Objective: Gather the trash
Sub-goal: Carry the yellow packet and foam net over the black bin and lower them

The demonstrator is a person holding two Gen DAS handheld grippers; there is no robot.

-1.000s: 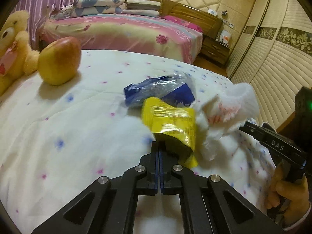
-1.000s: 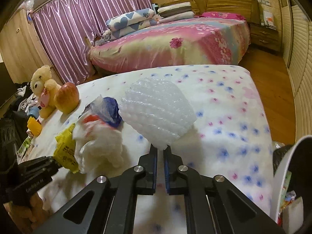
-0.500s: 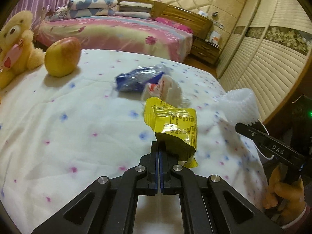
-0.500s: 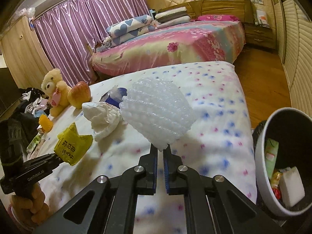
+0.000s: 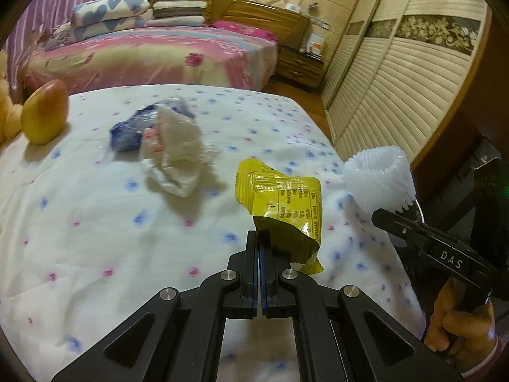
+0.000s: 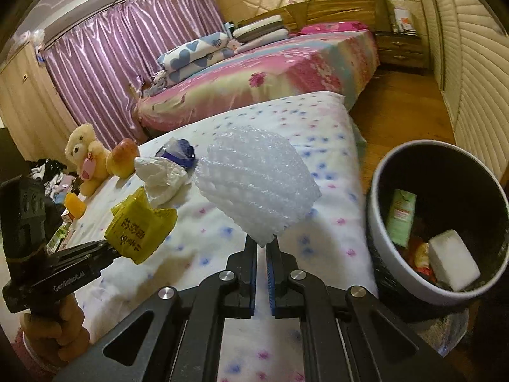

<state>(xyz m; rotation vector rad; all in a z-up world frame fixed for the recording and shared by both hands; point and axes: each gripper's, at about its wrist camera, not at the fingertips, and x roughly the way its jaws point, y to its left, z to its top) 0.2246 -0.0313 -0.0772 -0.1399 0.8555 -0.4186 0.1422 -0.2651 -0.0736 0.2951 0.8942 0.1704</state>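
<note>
My left gripper (image 5: 259, 238) is shut on a yellow snack wrapper (image 5: 283, 200) and holds it above the white dotted bedspread (image 5: 95, 238). My right gripper (image 6: 262, 245) is shut on a white foam net sleeve (image 6: 257, 191), held up near the bed's right edge. The sleeve also shows in the left wrist view (image 5: 380, 184), and the wrapper in the right wrist view (image 6: 140, 226). A crumpled white tissue (image 5: 176, 156) and a blue plastic bag (image 5: 133, 127) lie on the bed. A round trash bin (image 6: 445, 222) with rubbish inside stands to the right of the bed.
An apple (image 5: 44, 116) and a teddy bear (image 6: 84, 159) sit at the bed's far left. A second bed with a pink cover (image 5: 152, 57) stands behind. Wardrobe doors (image 5: 397, 89) and wooden floor (image 6: 397, 121) are on the right.
Both grippers have pulled back and right with their loads. The wrapper has lifted clear of the tissue and blue bag. The bin has come fully into the right wrist view.
</note>
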